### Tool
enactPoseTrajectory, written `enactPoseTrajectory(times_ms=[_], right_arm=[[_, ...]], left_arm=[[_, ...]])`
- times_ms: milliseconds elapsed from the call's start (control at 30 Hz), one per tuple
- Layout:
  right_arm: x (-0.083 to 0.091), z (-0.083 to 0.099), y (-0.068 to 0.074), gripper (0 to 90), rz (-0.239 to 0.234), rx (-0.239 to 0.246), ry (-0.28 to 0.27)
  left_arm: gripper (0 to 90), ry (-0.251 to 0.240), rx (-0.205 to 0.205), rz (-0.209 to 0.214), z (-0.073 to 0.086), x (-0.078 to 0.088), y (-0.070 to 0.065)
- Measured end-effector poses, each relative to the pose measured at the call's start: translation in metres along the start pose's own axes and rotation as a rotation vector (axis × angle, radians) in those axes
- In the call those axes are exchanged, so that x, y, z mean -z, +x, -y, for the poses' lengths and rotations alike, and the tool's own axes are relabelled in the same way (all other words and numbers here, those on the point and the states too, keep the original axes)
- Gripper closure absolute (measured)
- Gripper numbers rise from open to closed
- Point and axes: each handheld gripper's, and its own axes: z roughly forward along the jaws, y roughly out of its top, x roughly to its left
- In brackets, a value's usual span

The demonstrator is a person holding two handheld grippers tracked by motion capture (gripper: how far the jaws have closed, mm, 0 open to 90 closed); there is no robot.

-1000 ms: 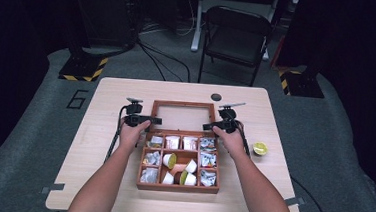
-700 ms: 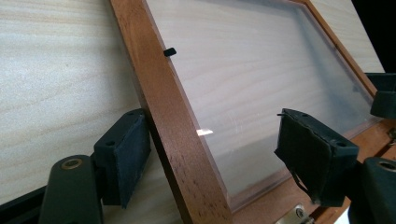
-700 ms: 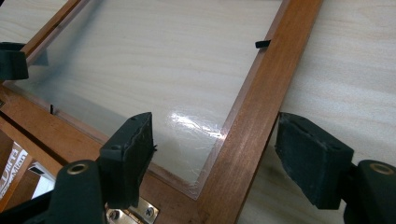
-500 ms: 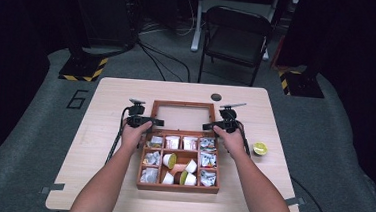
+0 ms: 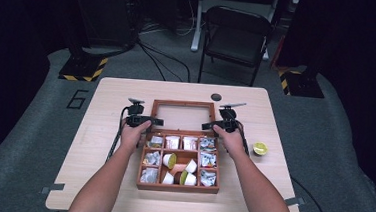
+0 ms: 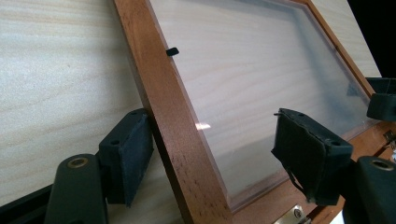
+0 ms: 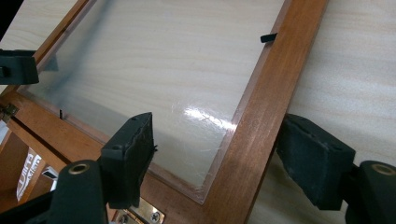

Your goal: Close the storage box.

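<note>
Where the wooden box (image 5: pixel 179 160) stands near the middle of the table (image 5: pixel 106 105), toward its near edge, its glazed lid (image 5: pixel 182 116) is seen folded back flat on the tabletop beyond the compartments, hinged along the box's far wall. The left gripper (image 5: pixel 146 120) is placed at the lid's left frame rail (image 6: pixel 170 121), and the right gripper (image 5: pixel 213 126) at the right frame rail (image 7: pixel 254 126), each close to the hinged edge. In the left gripper view, the rail is straddled by the jaws: the outer pad (image 6: pixel 133 158) lies against the wood, while the inner pad (image 6: pixel 306 158) stands clear above the clear pane; these jaws have just been closing, yet the rail is not pinched. In the right gripper view, the rail is likewise bracketed by spread jaws, with a gap visible on both sides, so nothing is gripped. Packets and small cups (image 5: pixel 169 161) are held in the box's compartments. A lime half (image 5: pixel 260 148) lies near the table's right edge, and a dark round disc (image 5: pixel 216 97) near the far edge.
</note>
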Motion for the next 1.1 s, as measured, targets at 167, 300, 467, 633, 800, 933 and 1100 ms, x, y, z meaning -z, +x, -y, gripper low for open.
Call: enactPoseTrajectory(times_ms=[167, 300, 467, 633, 800, 933, 1100], right_arm=[[0.004, -0.001, 0.002, 28.3, -0.008, 0.001, -0.022], [0.008, -0.002, 0.005, 29.0, -0.009, 0.005, -0.041], [0.015, -0.004, 0.008, 31.5, -0.012, 0.025, -0.065], [0.021, -0.009, 0.013, 31.3, 0.001, 0.058, -0.054], [0.026, -0.011, 0.017, 31.3, 0.003, 0.061, -0.059], [0.028, -0.011, 0.018, 31.3, 0.005, 0.060, -0.063], [0.034, -0.010, 0.021, 31.5, -0.008, 0.065, -0.086]], left_arm=[[28.5, -0.018, 0.000, 0.007, -0.001, 0.004, -0.002], [29.0, -0.040, -0.002, 0.013, -0.002, 0.008, -0.003], [29.9, -0.060, -0.018, 0.021, -0.004, 0.014, -0.005], [30.0, -0.081, -0.022, 0.034, -0.006, 0.022, -0.009], [30.9, -0.091, -0.035, 0.043, -0.007, 0.026, -0.011], [30.9, -0.099, -0.042, 0.042, -0.007, 0.028, -0.012], [30.9, -0.111, -0.048, 0.050, -0.007, 0.034, -0.017]])
